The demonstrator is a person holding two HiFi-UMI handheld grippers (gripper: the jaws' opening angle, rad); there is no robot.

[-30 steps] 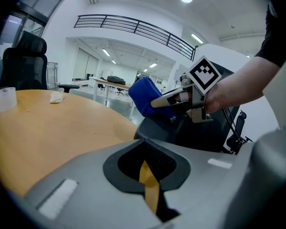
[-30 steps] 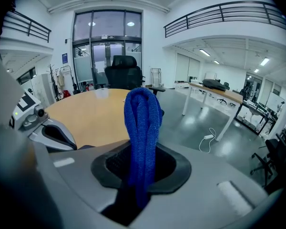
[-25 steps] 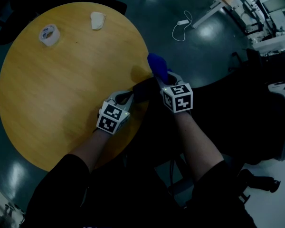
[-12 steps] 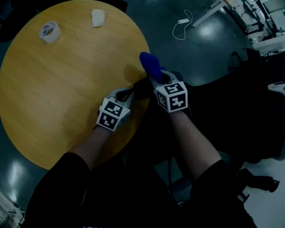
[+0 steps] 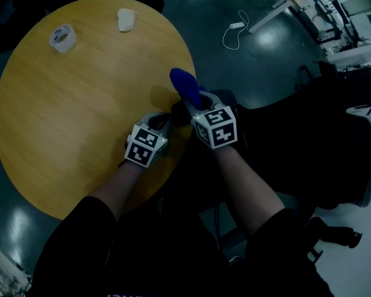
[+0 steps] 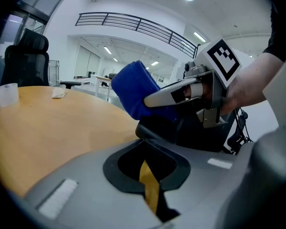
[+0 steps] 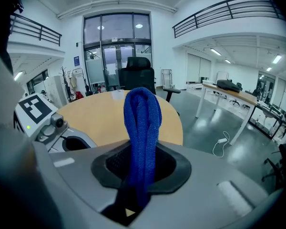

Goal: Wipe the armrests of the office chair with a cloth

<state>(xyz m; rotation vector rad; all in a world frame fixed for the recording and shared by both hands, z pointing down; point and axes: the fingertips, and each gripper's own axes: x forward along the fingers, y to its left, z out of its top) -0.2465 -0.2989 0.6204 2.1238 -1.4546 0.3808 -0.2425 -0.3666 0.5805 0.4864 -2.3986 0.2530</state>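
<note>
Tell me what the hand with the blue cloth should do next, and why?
Probably tip the right gripper down and pull it back, so the blue cloth lies on the black armrest. Right now the cloth seems to poke out past its end.

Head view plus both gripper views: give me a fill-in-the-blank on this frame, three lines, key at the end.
The right gripper is shut on a ___ cloth.
The left gripper, jaws together, holds ___.
The tape roll lies on the round wooden ___.
Missing: blue; nothing; table.
</note>
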